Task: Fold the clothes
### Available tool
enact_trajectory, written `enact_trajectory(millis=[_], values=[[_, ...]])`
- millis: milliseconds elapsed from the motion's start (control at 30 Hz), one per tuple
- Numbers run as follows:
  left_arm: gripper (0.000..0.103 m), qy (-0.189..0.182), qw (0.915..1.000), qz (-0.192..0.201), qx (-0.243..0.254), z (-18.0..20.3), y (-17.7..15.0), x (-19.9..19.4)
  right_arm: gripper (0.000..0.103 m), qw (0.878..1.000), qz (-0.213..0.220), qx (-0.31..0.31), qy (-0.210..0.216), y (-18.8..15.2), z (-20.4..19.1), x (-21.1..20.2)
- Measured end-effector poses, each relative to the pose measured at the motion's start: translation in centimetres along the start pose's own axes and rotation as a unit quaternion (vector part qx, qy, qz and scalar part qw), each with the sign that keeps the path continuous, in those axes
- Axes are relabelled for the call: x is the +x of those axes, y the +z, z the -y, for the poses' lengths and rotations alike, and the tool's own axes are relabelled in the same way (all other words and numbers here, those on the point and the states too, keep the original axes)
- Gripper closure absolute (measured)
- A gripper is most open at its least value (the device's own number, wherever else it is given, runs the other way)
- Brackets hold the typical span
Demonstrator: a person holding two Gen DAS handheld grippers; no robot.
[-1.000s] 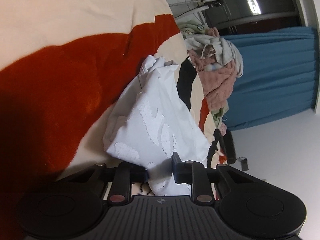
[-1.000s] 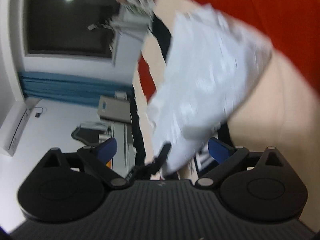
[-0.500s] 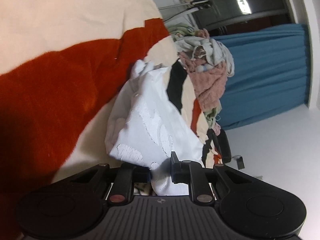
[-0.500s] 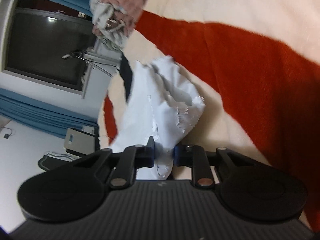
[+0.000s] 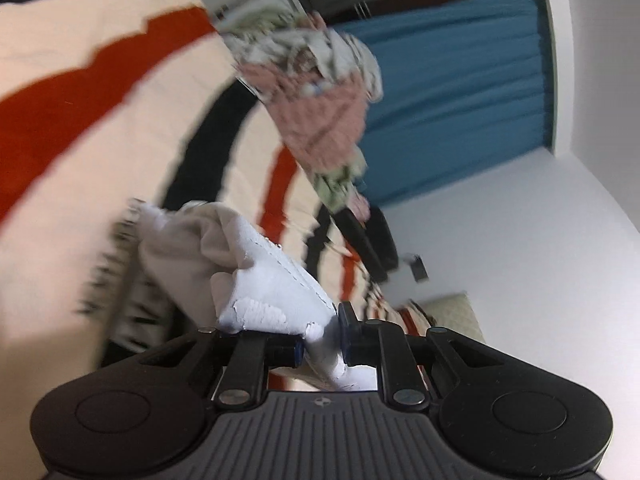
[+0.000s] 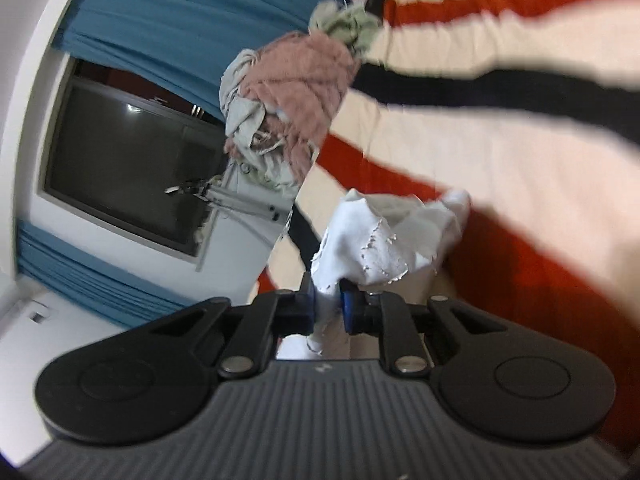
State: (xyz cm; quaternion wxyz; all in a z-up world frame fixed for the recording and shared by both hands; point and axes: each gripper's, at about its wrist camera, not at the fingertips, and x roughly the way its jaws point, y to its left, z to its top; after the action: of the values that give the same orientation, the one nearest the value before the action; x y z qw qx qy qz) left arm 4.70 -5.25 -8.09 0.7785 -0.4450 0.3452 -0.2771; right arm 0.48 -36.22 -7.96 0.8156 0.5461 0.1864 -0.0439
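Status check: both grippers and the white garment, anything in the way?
Left gripper shut on white garment. Right gripper just closed, shut on white garment too. Garment bunched over striped blanket. Clothes pile behind, clear of it.

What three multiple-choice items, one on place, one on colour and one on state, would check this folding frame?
1. Where is the pile of clothes?
A. at the blanket's far edge, before the blue curtain
B. between the right gripper's jaws
C. on the floor

2. What colour is the garment that is held?
A. pink
B. white
C. green

3. How do the jaws stand?
A. both grippers open
B. only the left shut
C. both shut on the garment

Key: 1 A, the pink and grey heap lies on the striped blanket beside the curtain. 2 B, the cloth is white in both views. 3 C, the left gripper and right gripper each pinch it.
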Motion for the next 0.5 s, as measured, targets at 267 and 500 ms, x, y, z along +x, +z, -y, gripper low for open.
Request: enact_trajectory(millis=[267,500], values=[[0.085,0.103,0.9869,-0.122,0.024,7.1,6.2,17.2,0.087,0.997,0.0,0.01,-0.072,12.1,-0.6,5.7],[0.085,0.076,0.9847,-0.094,0.126,14.7,14.8,33.2,0.087,0.996,0.053,-0.022,-0.075,22.9,-2.7,14.9]])
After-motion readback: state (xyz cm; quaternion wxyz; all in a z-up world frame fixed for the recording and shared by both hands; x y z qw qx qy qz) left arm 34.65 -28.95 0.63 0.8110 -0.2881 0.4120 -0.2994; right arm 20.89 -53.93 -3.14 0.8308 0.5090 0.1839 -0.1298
